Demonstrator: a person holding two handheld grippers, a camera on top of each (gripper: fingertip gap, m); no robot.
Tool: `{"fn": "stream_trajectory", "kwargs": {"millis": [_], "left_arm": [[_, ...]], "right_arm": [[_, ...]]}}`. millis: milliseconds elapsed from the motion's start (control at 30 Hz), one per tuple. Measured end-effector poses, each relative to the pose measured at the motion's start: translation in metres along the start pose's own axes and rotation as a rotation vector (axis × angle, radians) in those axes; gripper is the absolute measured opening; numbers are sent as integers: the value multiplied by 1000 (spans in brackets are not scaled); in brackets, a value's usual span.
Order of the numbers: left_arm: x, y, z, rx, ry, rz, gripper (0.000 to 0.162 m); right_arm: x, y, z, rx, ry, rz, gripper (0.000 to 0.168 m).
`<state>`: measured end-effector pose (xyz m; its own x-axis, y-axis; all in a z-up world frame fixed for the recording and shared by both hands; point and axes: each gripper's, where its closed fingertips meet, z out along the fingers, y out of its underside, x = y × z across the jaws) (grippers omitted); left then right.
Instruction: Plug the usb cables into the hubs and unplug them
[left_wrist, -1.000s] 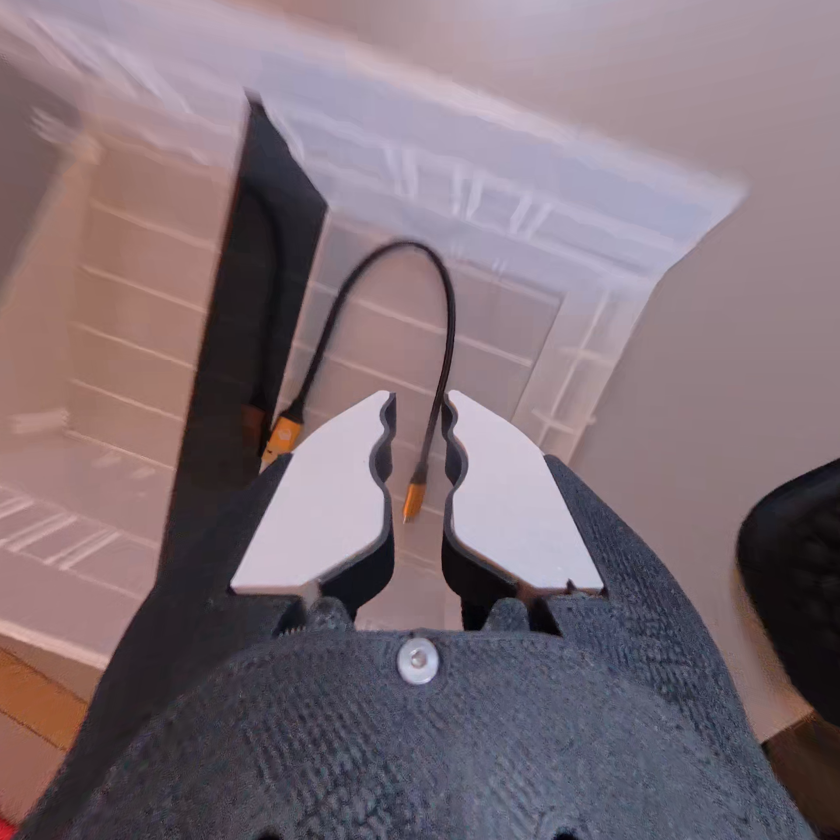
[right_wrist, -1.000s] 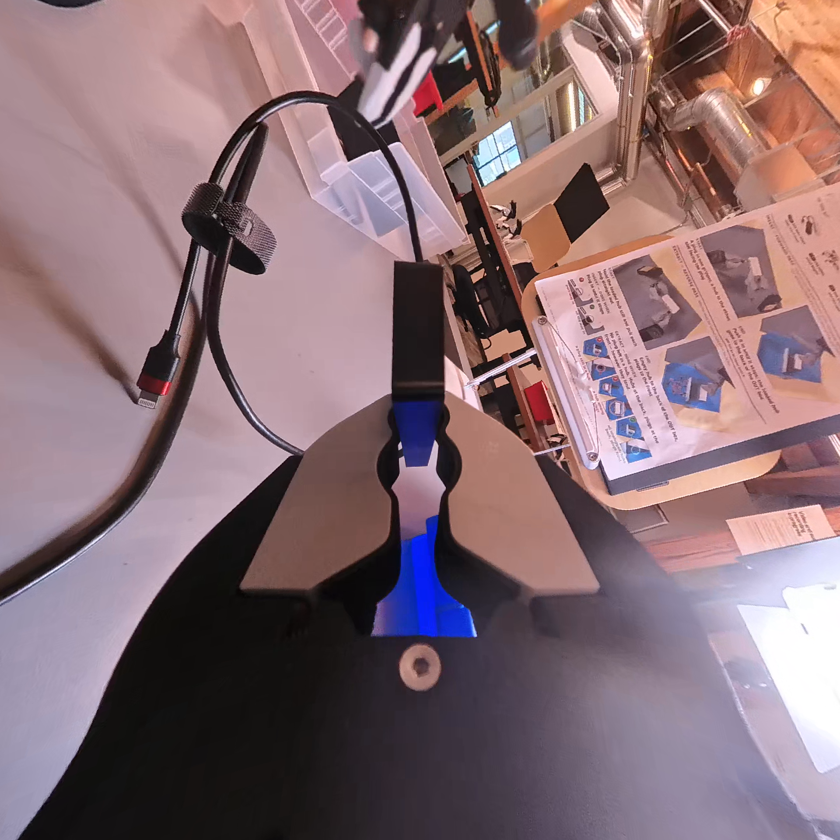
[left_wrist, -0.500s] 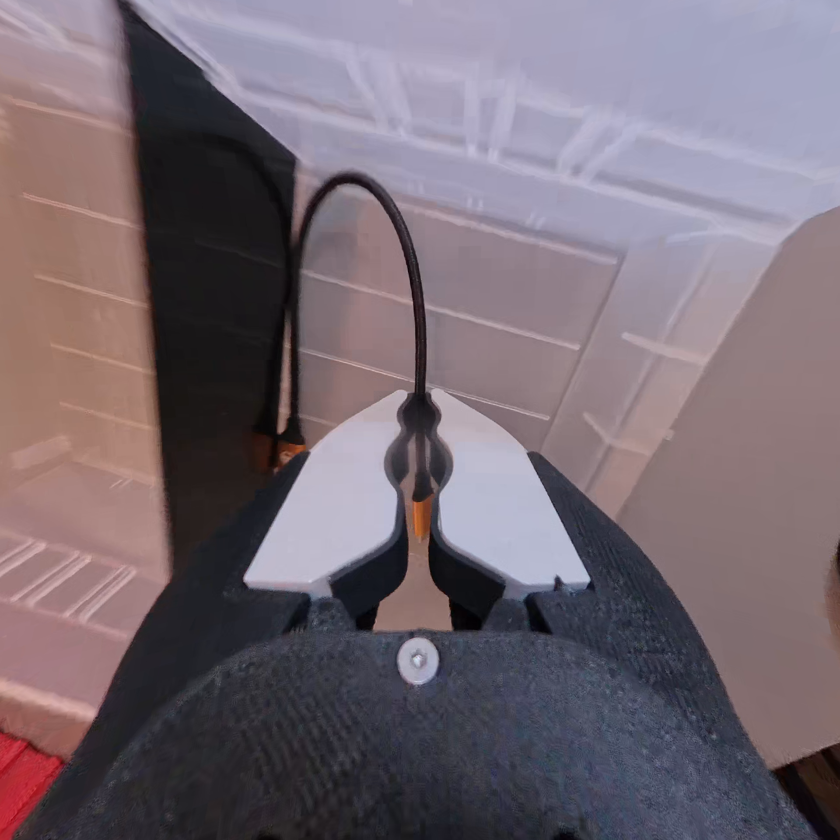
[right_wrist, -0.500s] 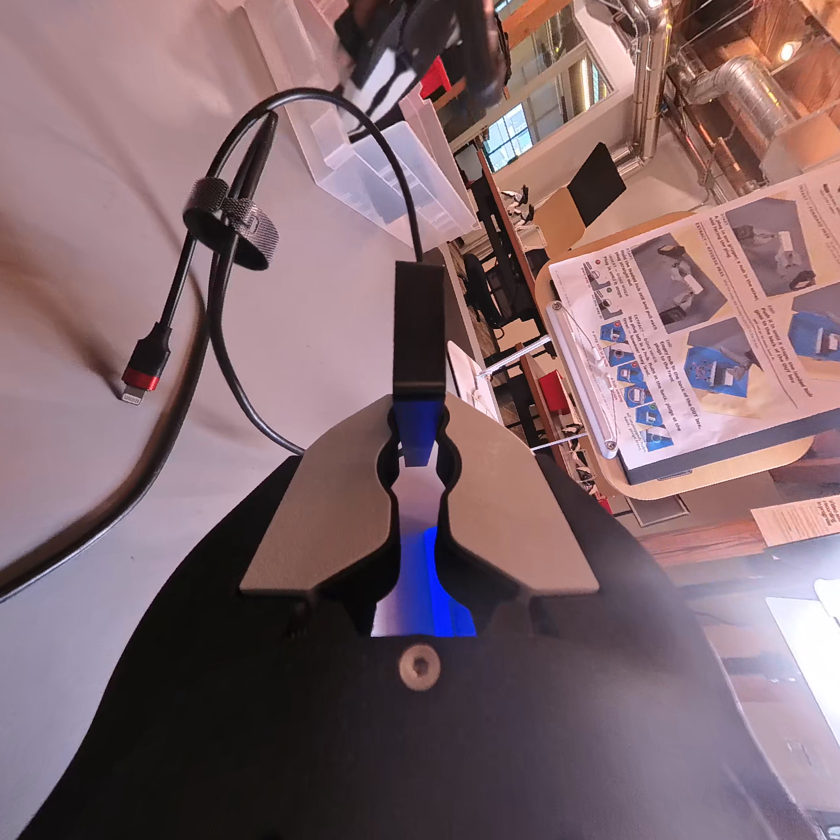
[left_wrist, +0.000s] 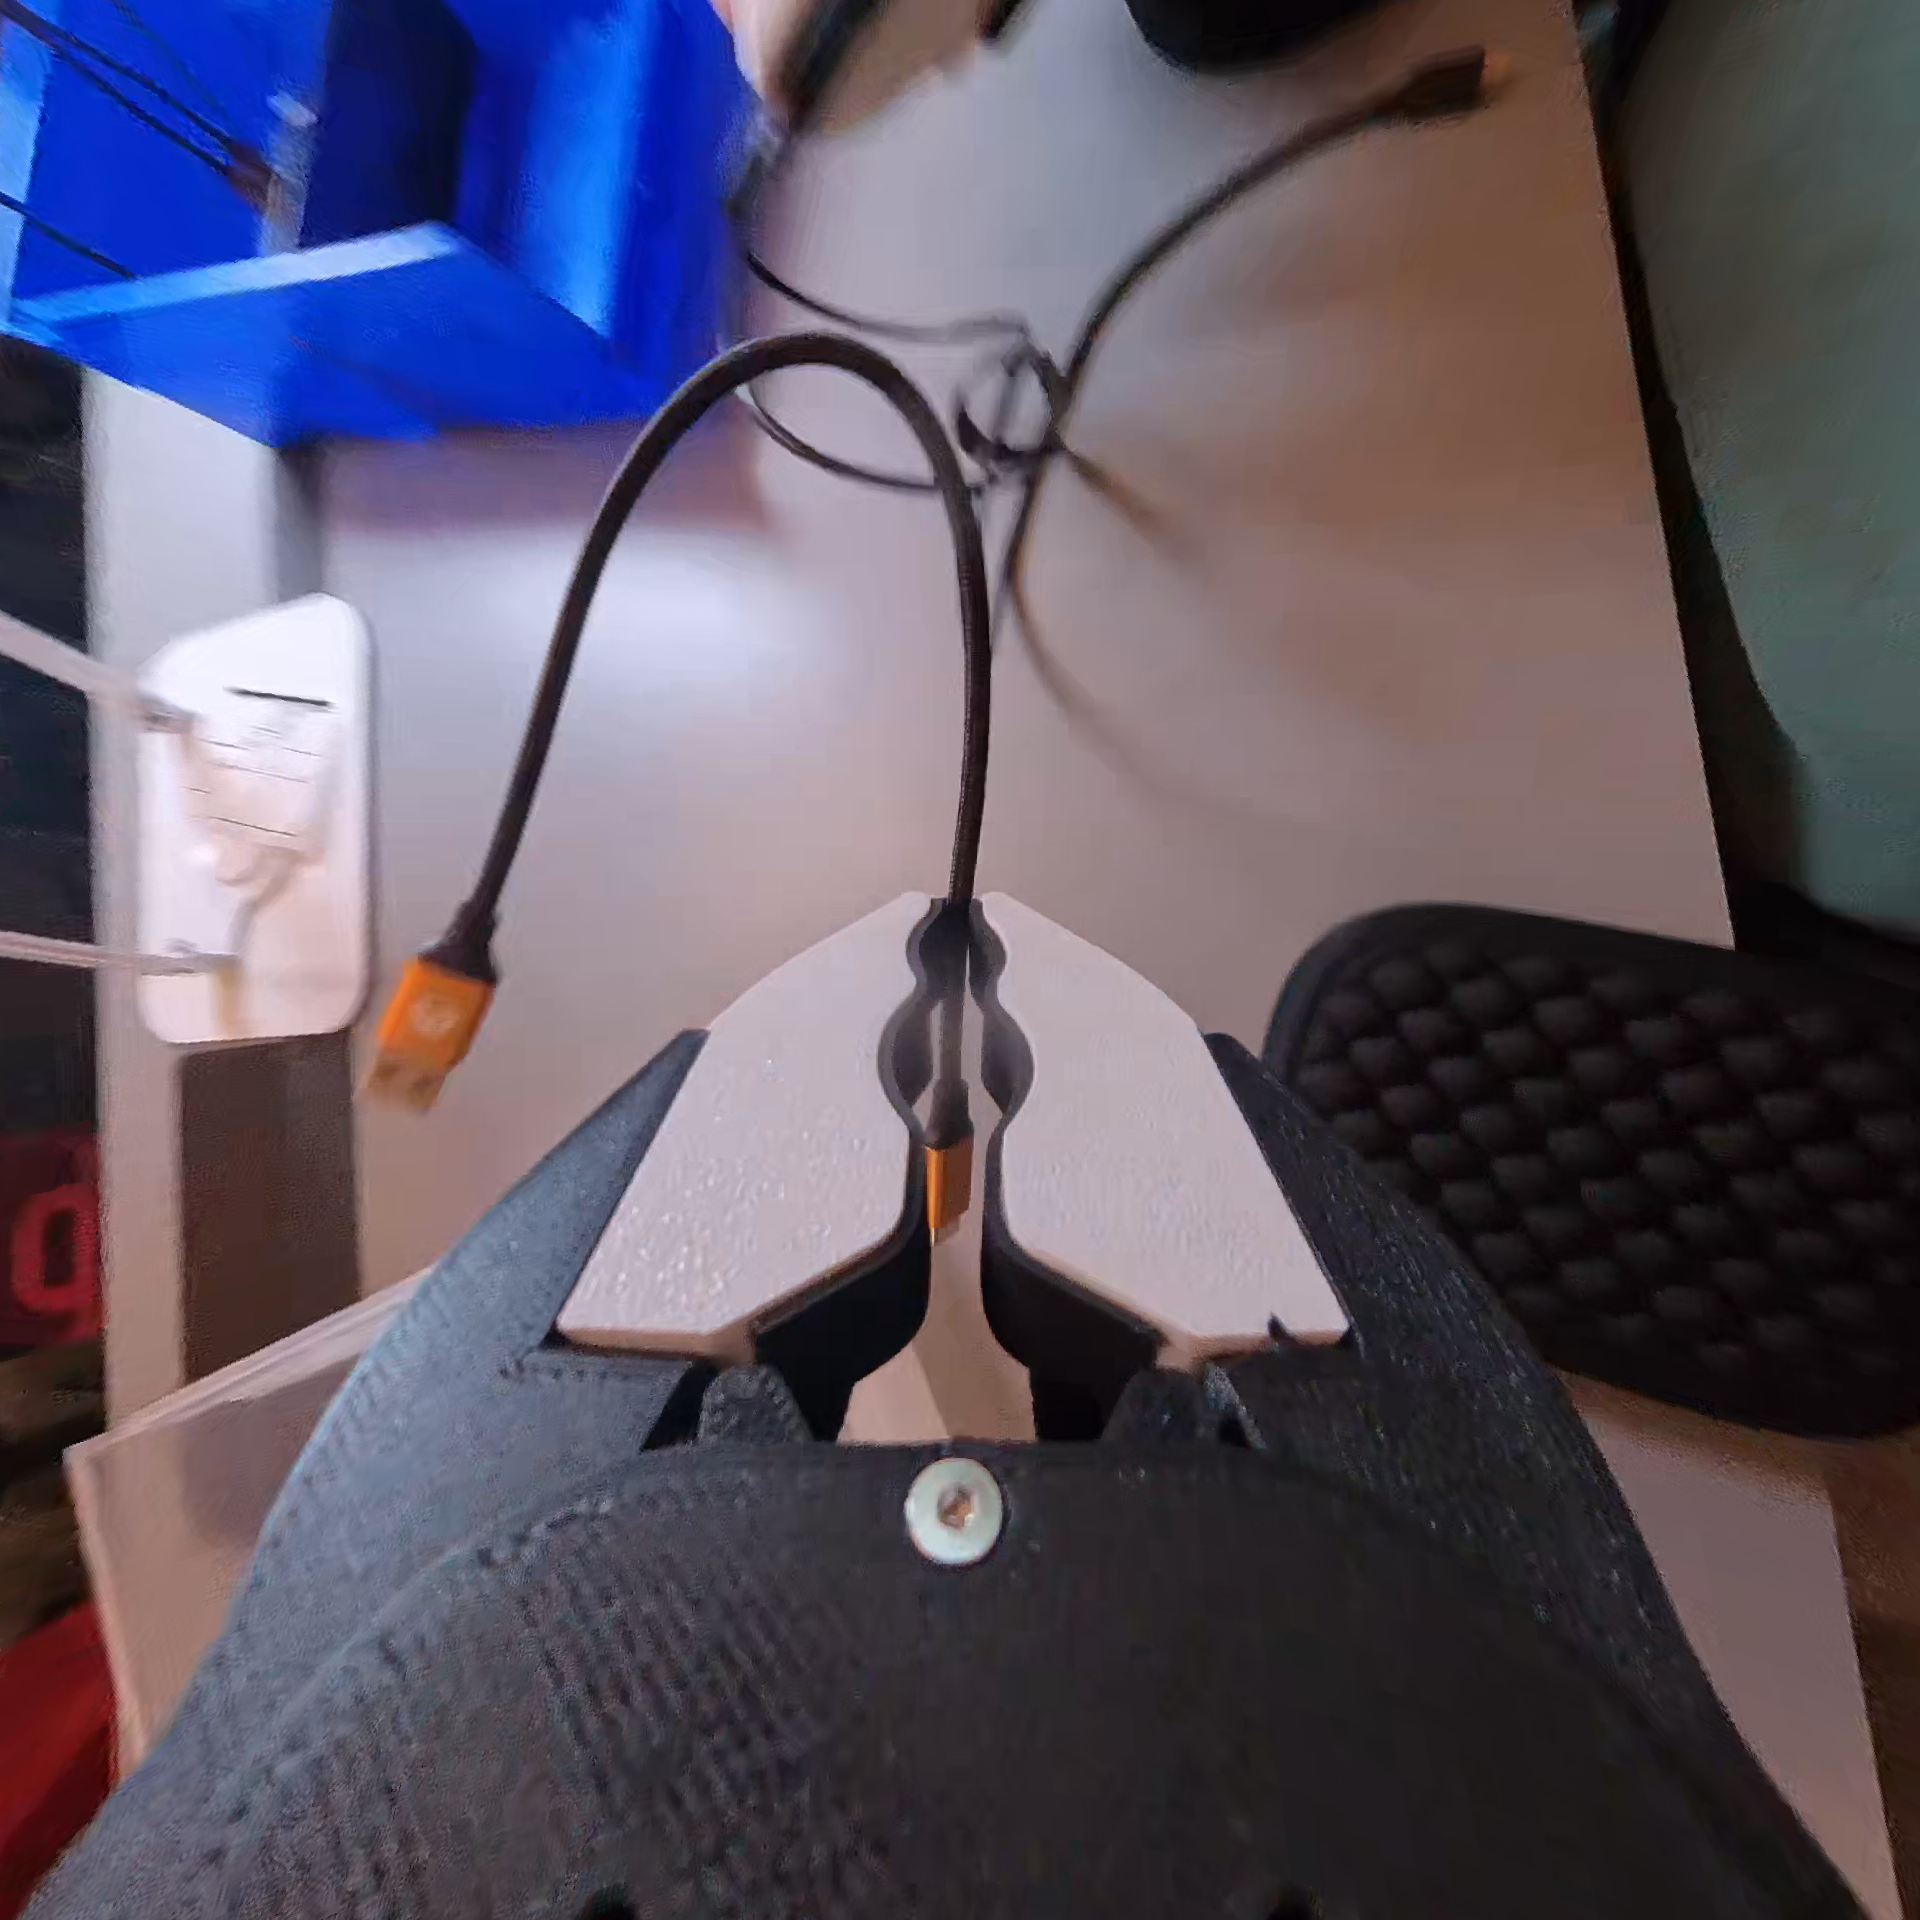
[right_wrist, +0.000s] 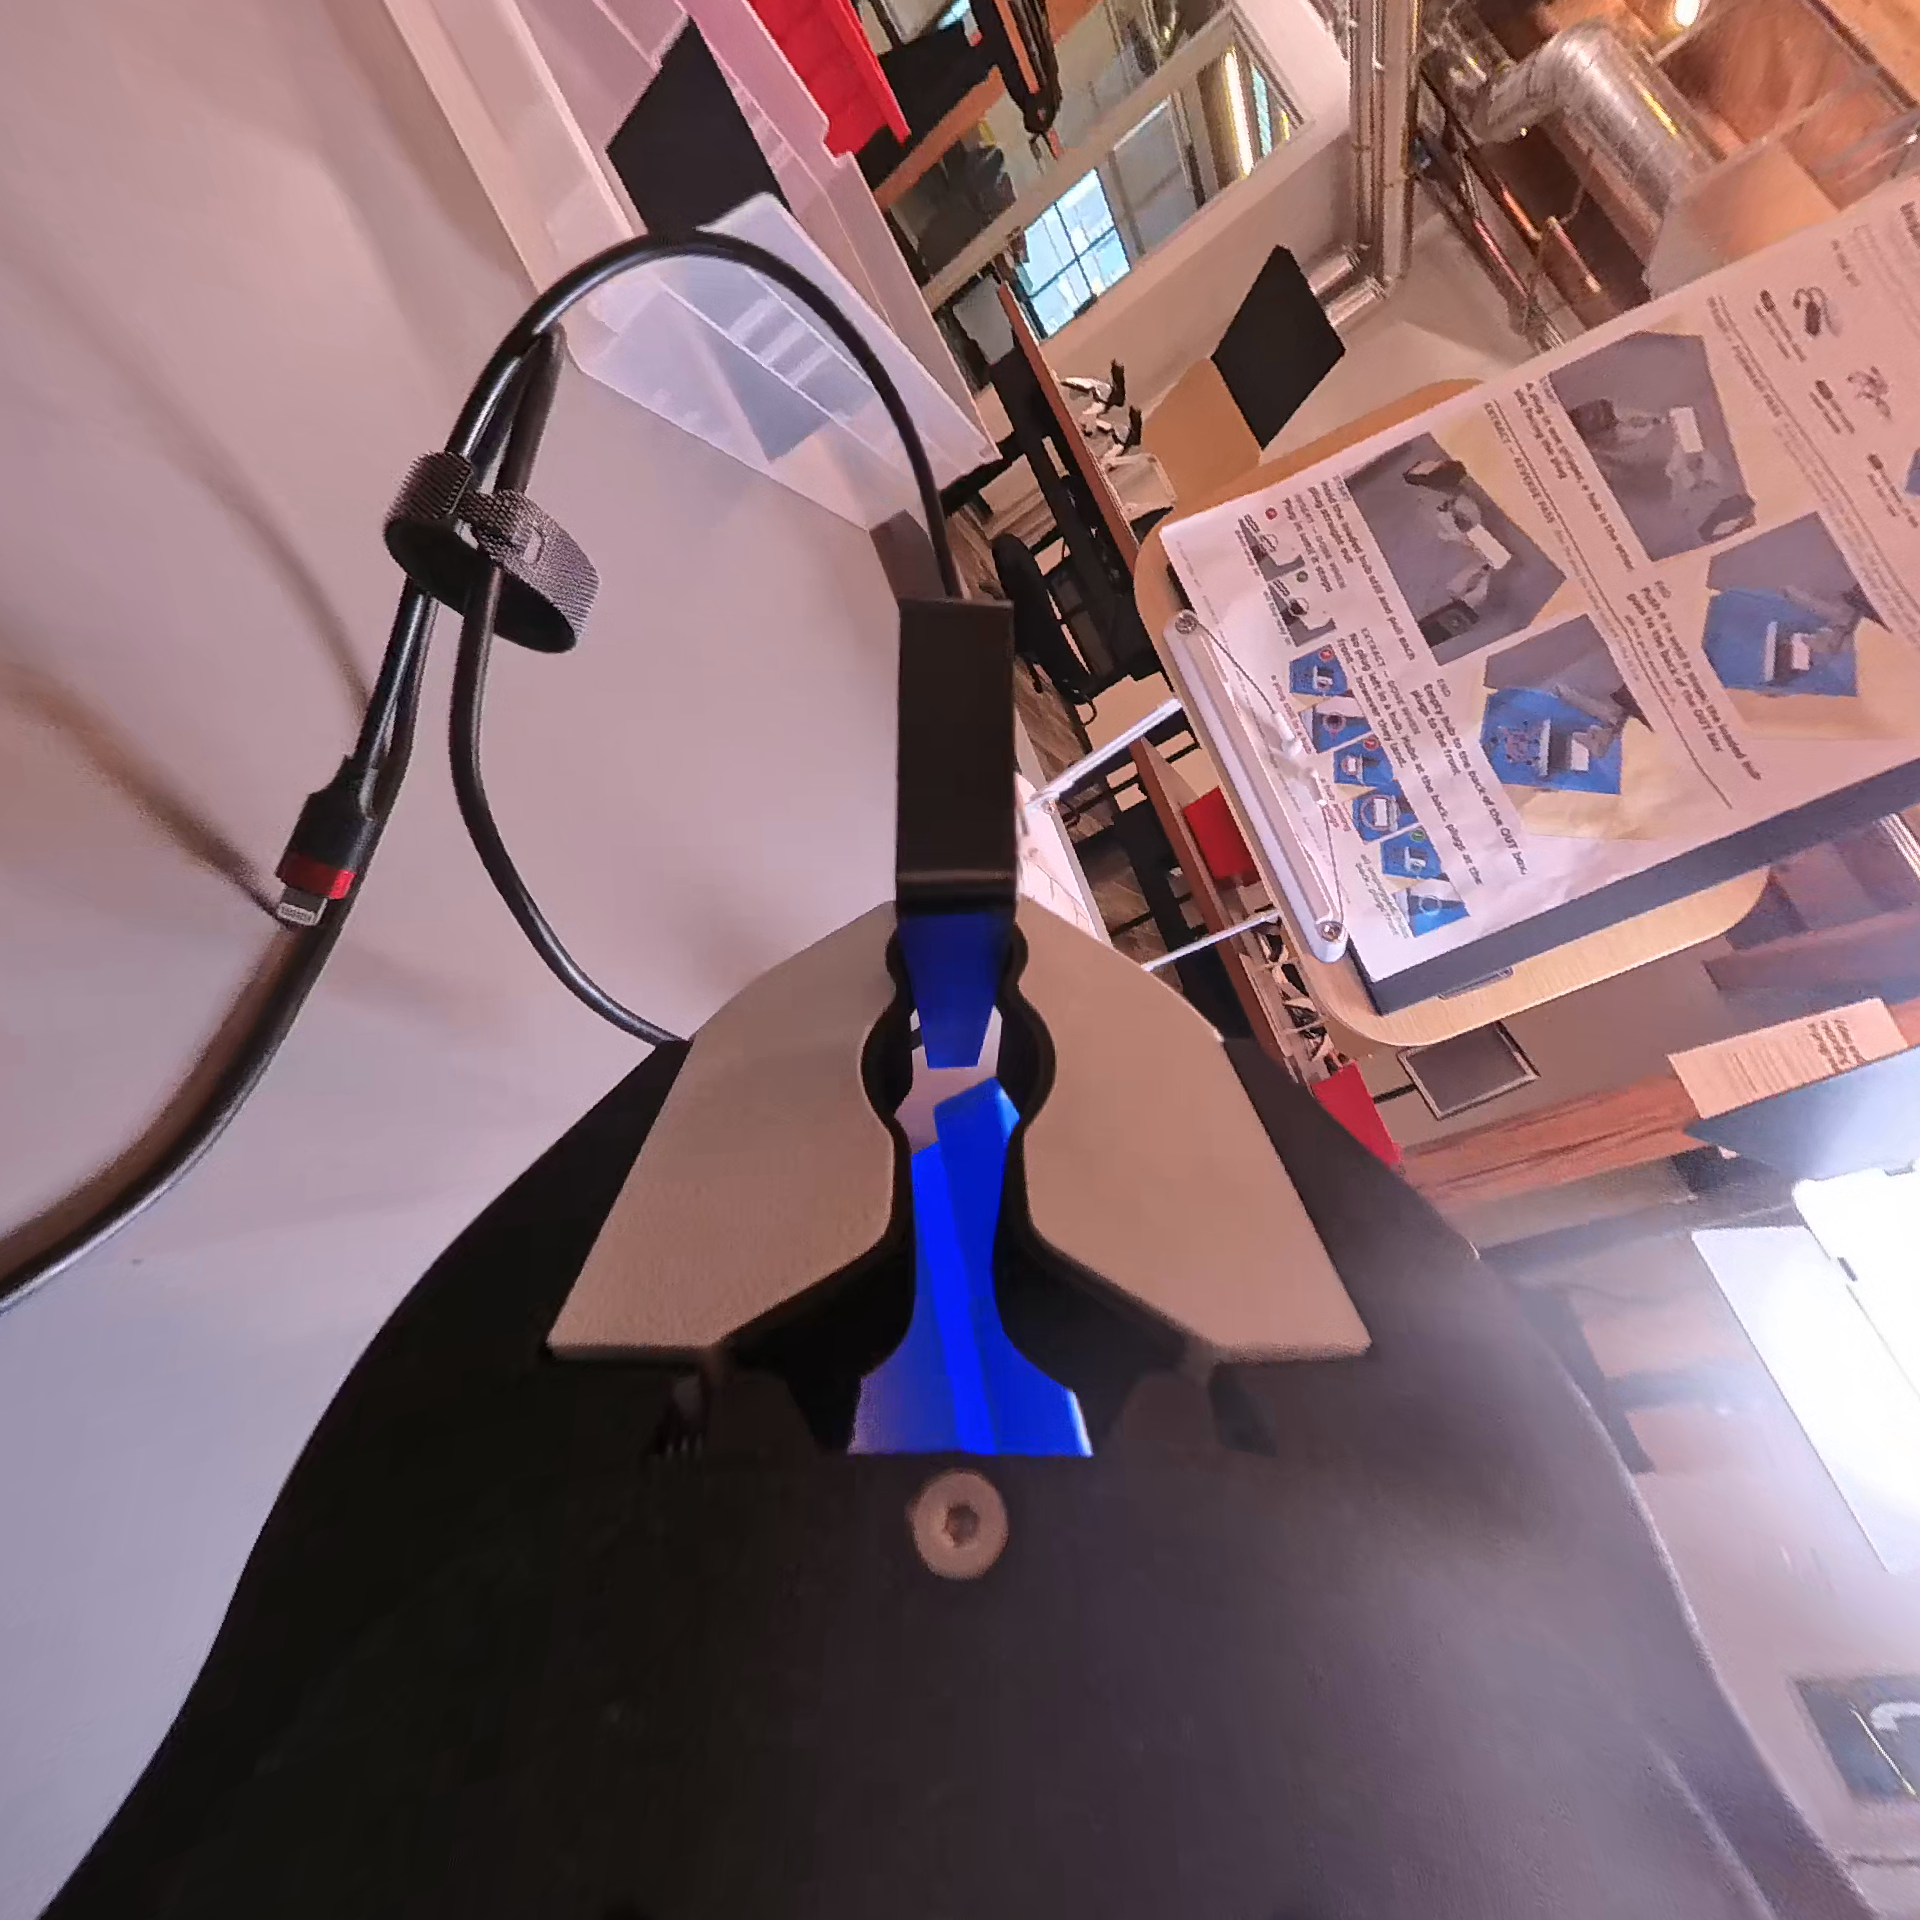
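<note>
Left wrist view: the left gripper (left_wrist: 961, 914) is closed on one short braided black cable (left_wrist: 665, 468), pinching it just behind its small orange plug (left_wrist: 948, 1184), which sits between the two pale fingers (left_wrist: 769, 1143). The cable arches up and over to its second end, a larger orange plug (left_wrist: 426, 1023) hanging free at the left. Beyond lie a blurred tangle of thin dark cables (left_wrist: 1018, 436) on the white table (left_wrist: 1299, 675), one blue bin (left_wrist: 343, 208) at upper left, and a black mesh pad (left_wrist: 1590, 1153) at right.

Right wrist view: the right gripper (right_wrist: 956, 935) is clamped on one black hub (right_wrist: 954, 758), held upright at the fingertips. Its thin lead (right_wrist: 727, 270) loops left and down. One cable with a red-banded plug (right_wrist: 322, 862) lies on the table, passing through a black strap loop (right_wrist: 499, 551). A clear plastic bin (right_wrist: 769, 353) stands behind; one illustrated sheet (right_wrist: 1558, 623) sits at right.
</note>
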<state>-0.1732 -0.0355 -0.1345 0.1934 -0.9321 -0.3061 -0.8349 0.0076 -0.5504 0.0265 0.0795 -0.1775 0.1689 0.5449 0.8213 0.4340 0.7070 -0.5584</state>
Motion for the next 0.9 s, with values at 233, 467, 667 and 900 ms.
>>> {"fn": "stream_trajectory", "kwargs": {"millis": [233,467,667,900], "left_arm": [[19,72,36,-209,126,-131,15],[-13,59,85,-37,-45,-748,10],[-25,88,134,-97,-174,-915,44],[-22,73,153,-136,-99,-716,30]], "right_arm": [[8,14,-3,-44,27,3,12],[9,14,-4,-51,30,0,12],[10,13,-5,-49,31,8,12],[14,12,-7,-39,39,28,12]]}}
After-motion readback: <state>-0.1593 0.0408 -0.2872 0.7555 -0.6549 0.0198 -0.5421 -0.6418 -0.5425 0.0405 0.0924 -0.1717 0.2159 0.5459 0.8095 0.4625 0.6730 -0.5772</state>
